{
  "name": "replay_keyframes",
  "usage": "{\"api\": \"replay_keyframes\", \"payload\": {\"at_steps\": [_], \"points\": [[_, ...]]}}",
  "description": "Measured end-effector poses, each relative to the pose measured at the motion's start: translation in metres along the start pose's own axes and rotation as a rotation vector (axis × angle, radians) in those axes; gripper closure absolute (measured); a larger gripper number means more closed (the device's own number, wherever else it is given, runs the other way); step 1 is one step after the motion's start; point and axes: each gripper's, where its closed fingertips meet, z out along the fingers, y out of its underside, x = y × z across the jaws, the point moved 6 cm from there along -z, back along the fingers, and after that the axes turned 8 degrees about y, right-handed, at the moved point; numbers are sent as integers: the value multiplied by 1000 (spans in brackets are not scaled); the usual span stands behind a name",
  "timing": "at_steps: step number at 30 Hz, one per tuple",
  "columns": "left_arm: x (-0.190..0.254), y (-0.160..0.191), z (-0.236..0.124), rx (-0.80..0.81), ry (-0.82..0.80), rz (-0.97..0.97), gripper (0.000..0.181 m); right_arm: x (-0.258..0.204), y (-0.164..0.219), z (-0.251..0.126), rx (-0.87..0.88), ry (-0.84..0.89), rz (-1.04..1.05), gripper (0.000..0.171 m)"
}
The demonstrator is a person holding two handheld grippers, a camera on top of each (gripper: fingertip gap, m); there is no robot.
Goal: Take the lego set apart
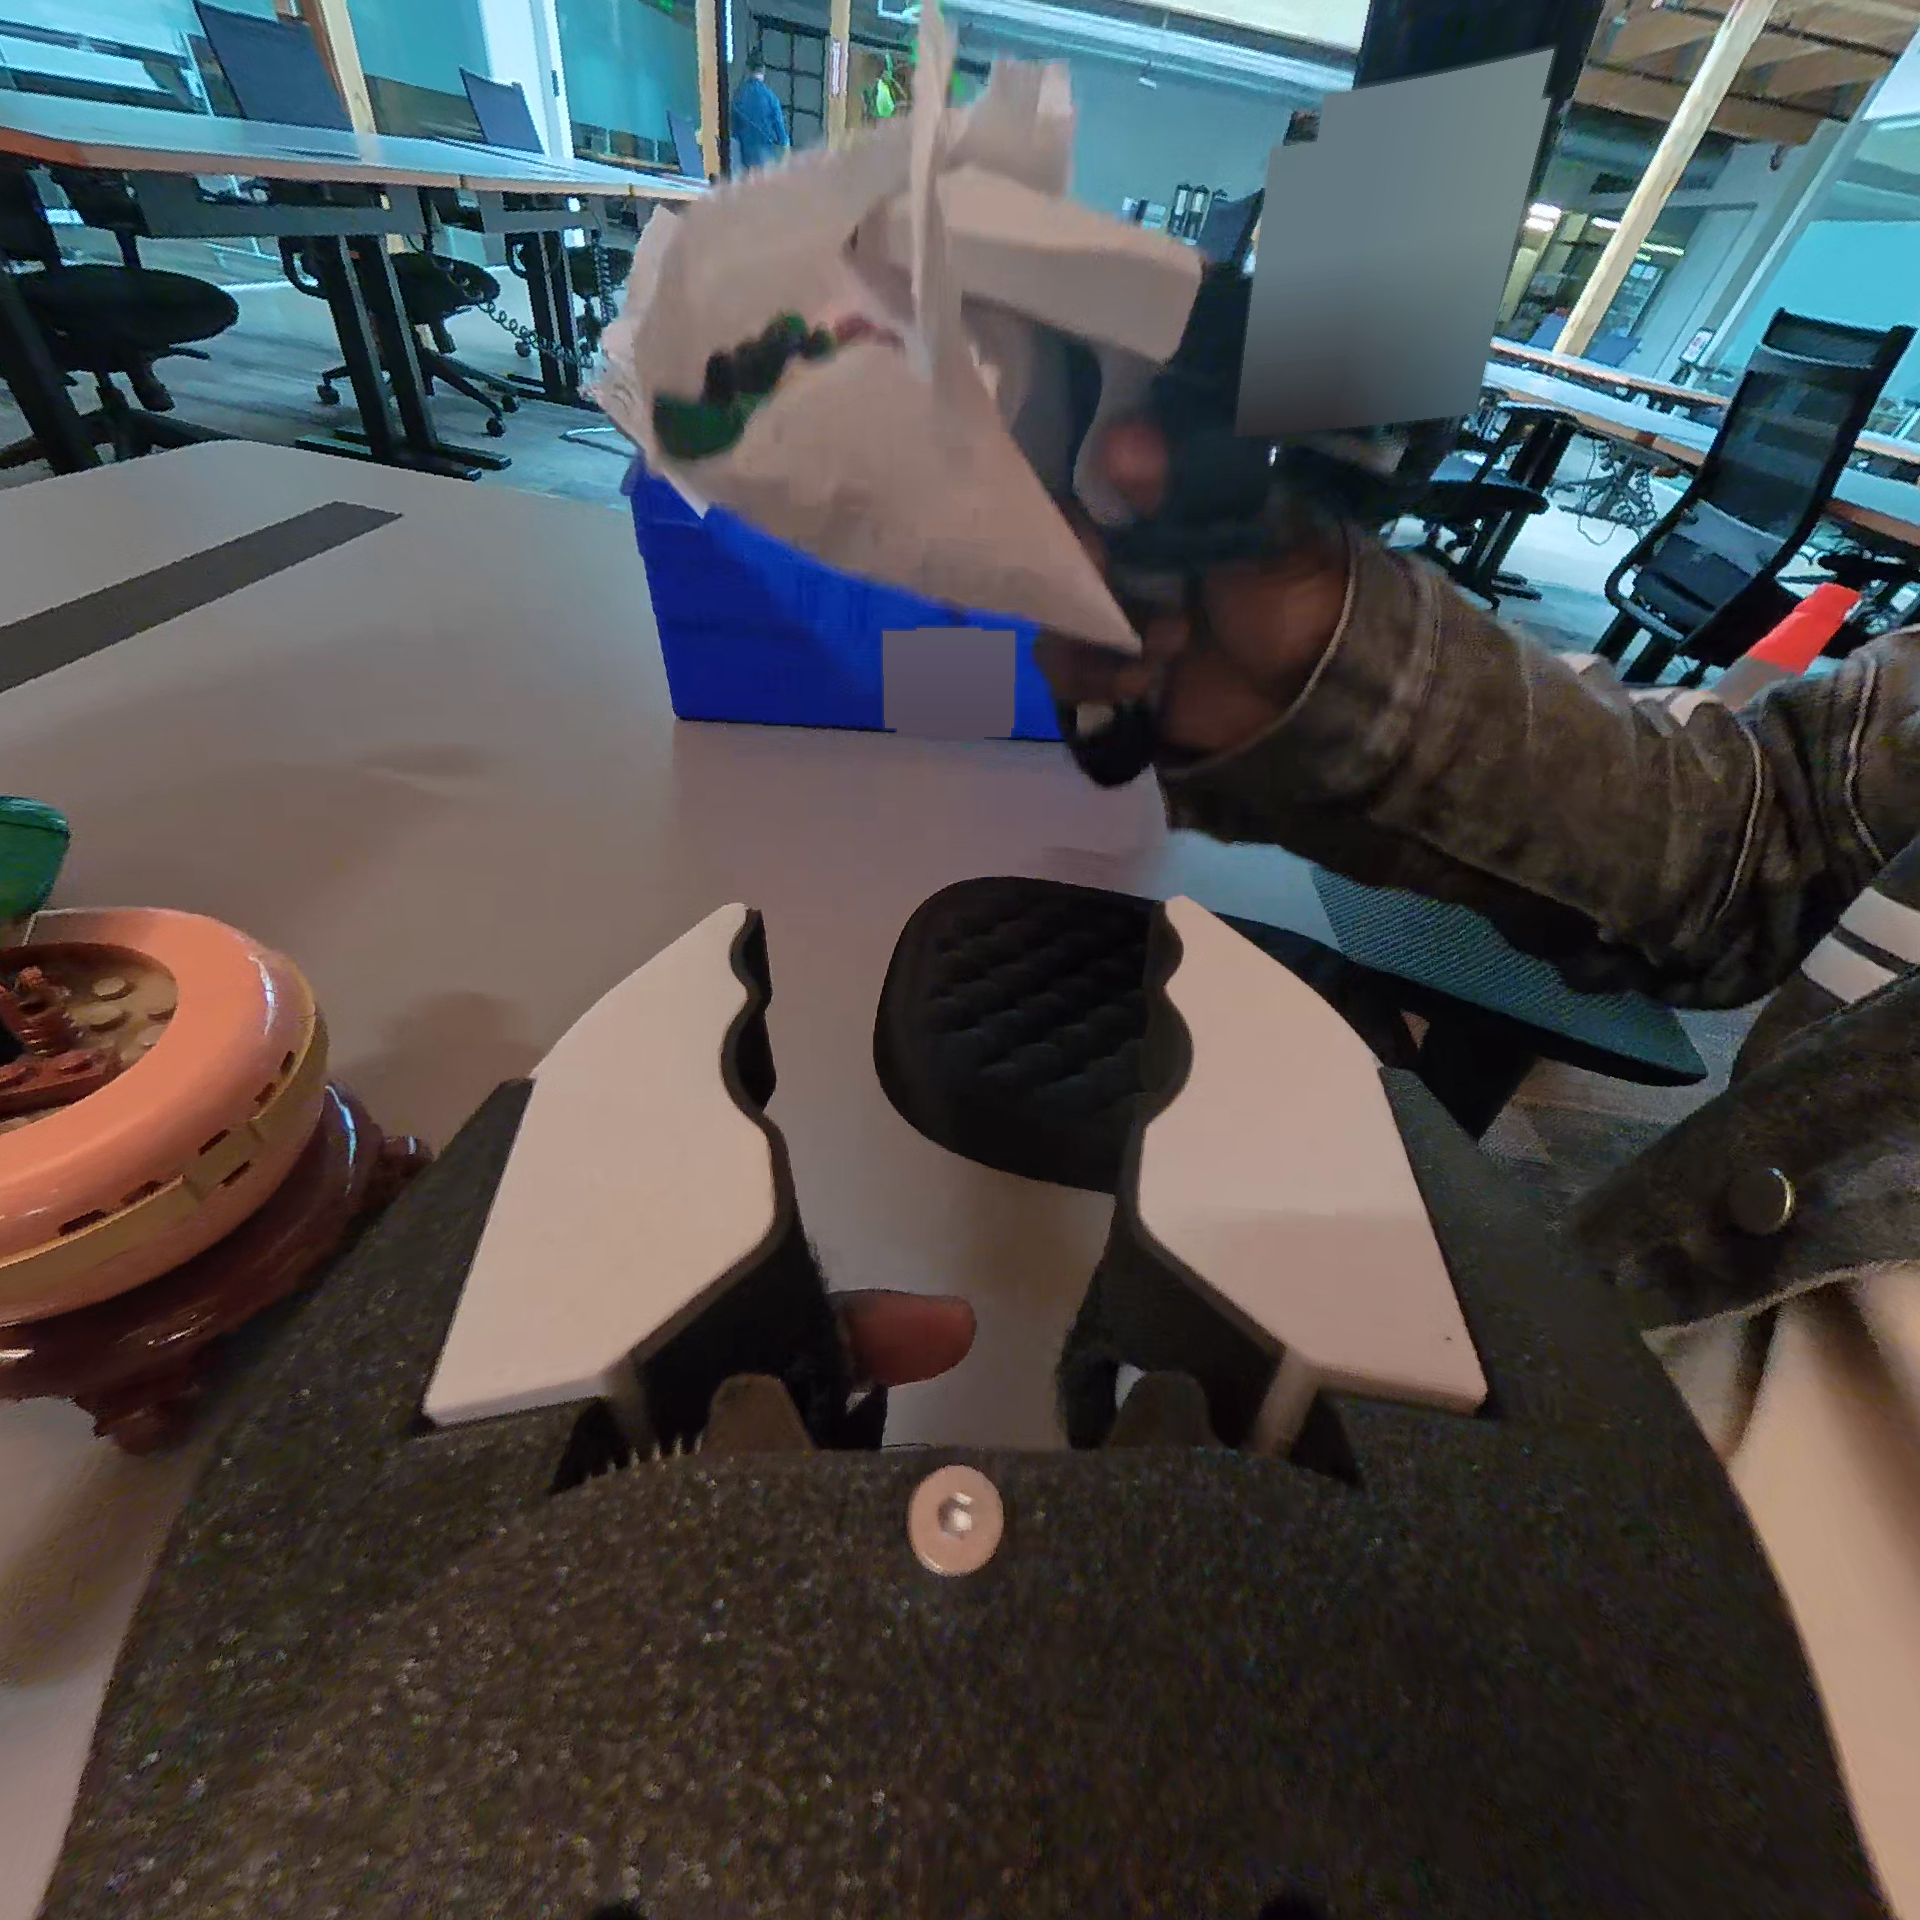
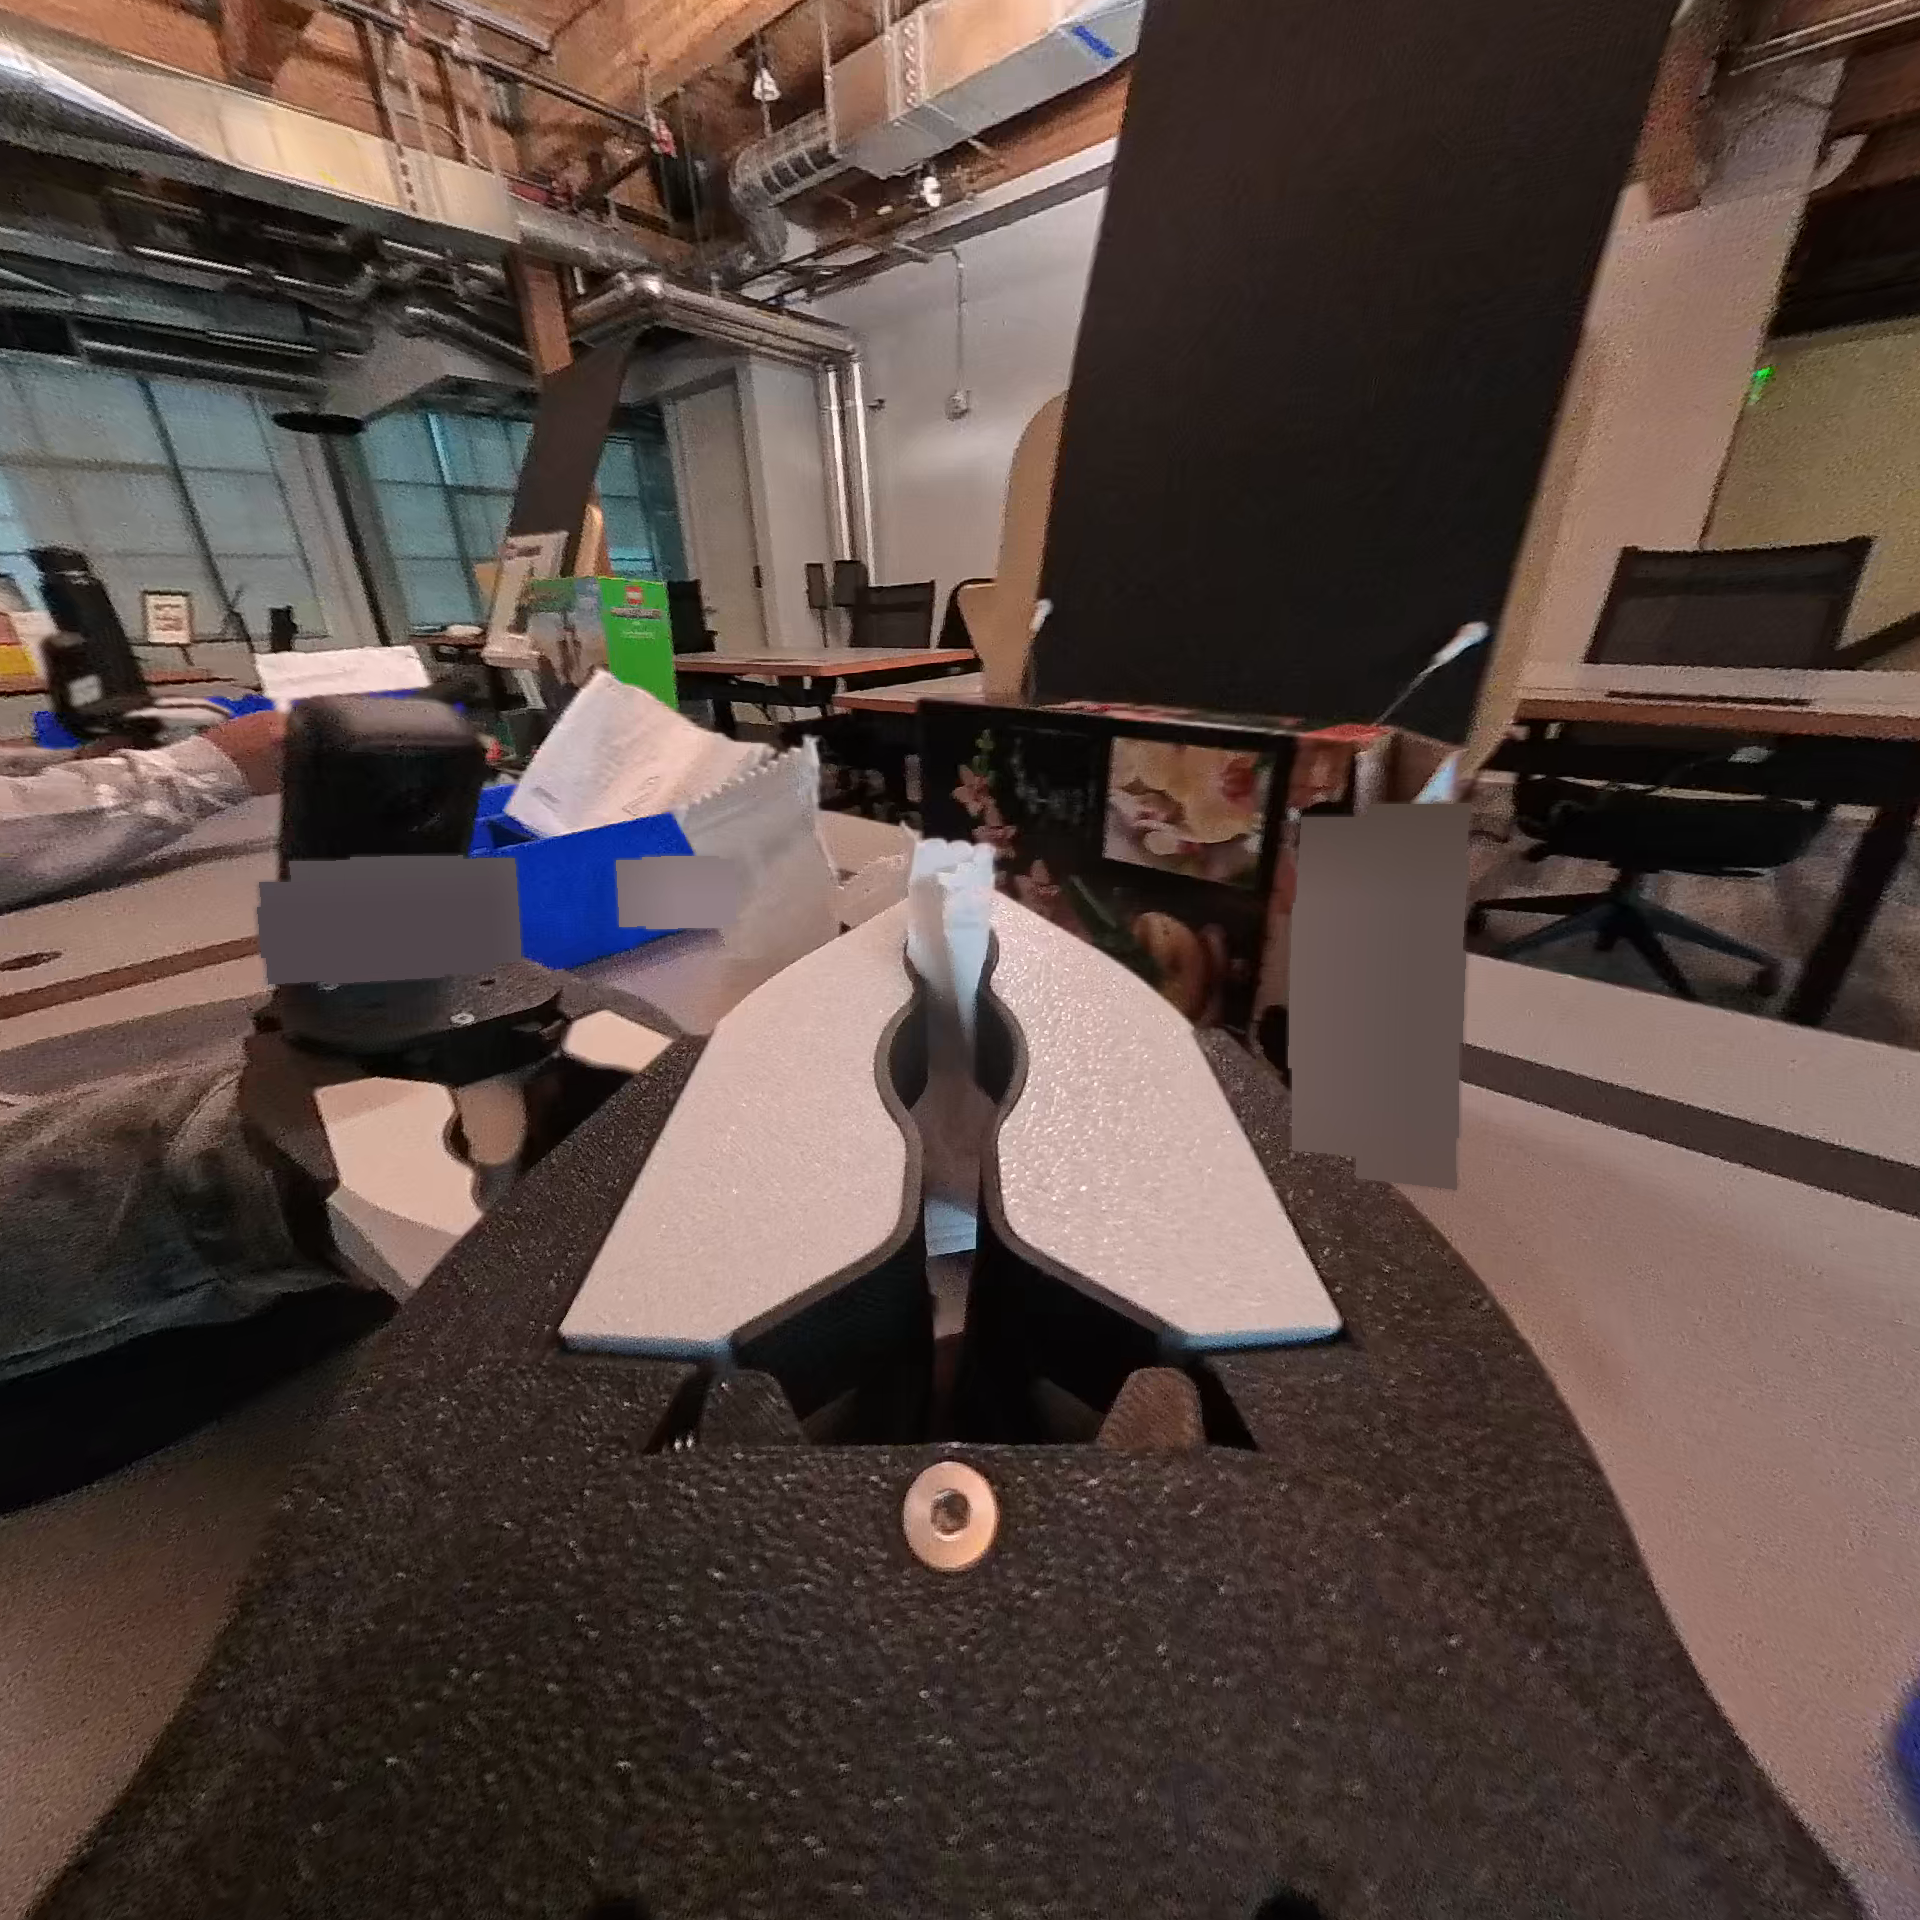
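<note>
The lego set, a pink flower pot (image 1: 135,1122) on a dark brown base, stands at the left edge of the left wrist view, left of my left gripper (image 1: 961,935). That gripper is open and empty, low over the grey table (image 1: 416,748). My right gripper (image 2: 951,925) is shut on the twisted neck of a white bag (image 2: 951,904). In the left wrist view the right gripper (image 1: 1039,270) holds this bag (image 1: 883,447) up above a blue bin (image 1: 790,634). Green and dark pieces show through the bag. The picture is blurred there.
A green piece (image 1: 26,852) lies behind the pot. The blue bin (image 2: 592,883) holds papers. A dark box with flower pictures (image 2: 1122,842) stands open ahead of the right gripper. A black chair seat (image 1: 1018,1029) sits past the table edge. The left gripper (image 2: 488,1122) shows at the right view's left. Tip to tip, the grippers are about 11 cm apart. The pink flower pot (image 1: 135,1122) lies some 10 cm from my left tips, 20 cm from my right tips.
</note>
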Motion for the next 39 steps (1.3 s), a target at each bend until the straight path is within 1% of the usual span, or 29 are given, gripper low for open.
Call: {"api": "replay_keyframes", "payload": {"at_steps": [4,9,12,14,17,19,24,30,39], "points": [[-2,9,-3,-22,-14,2,113,30,-27,-22,-20,83,-70,169],[-6,16,-7,-21,-22,-17,113,78,-62,-64,-57,212,-135,169],[-8,14,-9,-8,-28,-6,113,109,-73,-96,-88,302,-157,169],[-9,12,-10,-2,-34,7,113,129,-74,-117,-119,358,-174,169],[-11,12,-11,-8,-49,25,114,157,-61,-144,-201,436,-247,169],[-13,12,-12,-18,-60,28,114,175,-44,-157,-285,464,-271,169],[-17,15,-12,-33,-88,27,114,204,-3,-173,-426,464,-249,169],[-20,19,-12,-59,-100,26,114,211,17,-176,-457,440,-290,169],[-24,25,-11,-84,-101,17,114,206,24,-188,-421,445,-269,169]]}}
